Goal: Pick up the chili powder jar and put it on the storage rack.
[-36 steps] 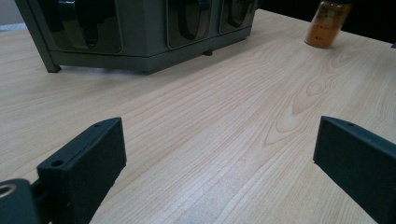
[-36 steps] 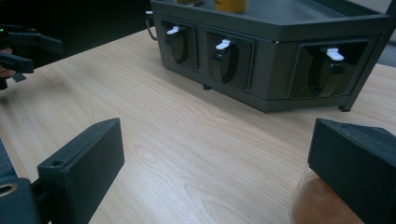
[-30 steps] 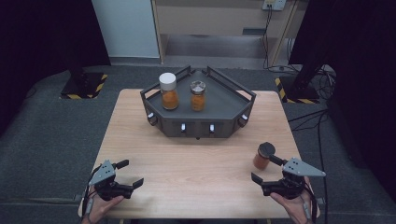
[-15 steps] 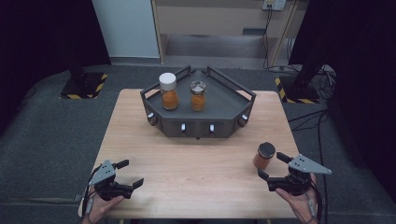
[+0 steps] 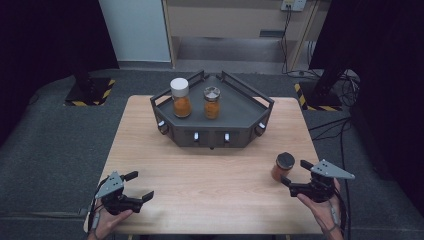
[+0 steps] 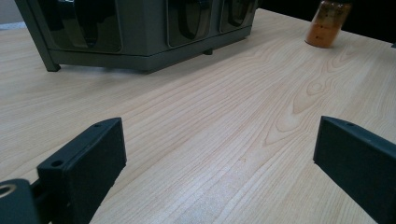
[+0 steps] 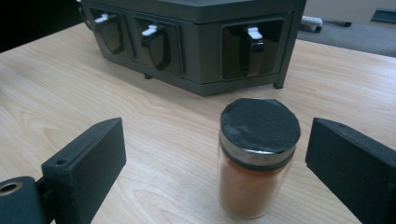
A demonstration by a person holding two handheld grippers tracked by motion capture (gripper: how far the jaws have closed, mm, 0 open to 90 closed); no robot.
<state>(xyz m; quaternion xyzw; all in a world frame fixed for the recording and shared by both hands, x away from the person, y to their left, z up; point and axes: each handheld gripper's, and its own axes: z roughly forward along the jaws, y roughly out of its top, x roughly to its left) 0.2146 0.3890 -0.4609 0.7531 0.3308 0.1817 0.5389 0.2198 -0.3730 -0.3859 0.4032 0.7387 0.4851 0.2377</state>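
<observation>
I have the right gripper at the near right corner of the table, its jaws spread wide and holding nothing. The spice jar — black lid, orange powder — stands upright on the wood just ahead of it. In the right gripper view the jar sits between the 2 black jaws but nearer the right one, with clear gaps on both sides; neither jaw touches it.

My left gripper rests at the near left corner, well apart from the jar, jaws also spread with bare tabletop between them. In the left gripper view the jar shows far off, across the wood at the upper right.

The dark grey tray rack stands at the far middle of the table. 2 more jars stand upright on it — a white-lidded jar to the left and a metal-lidded jar just beside it, both with orange contents. Small white latches line the rack's front face.
</observation>
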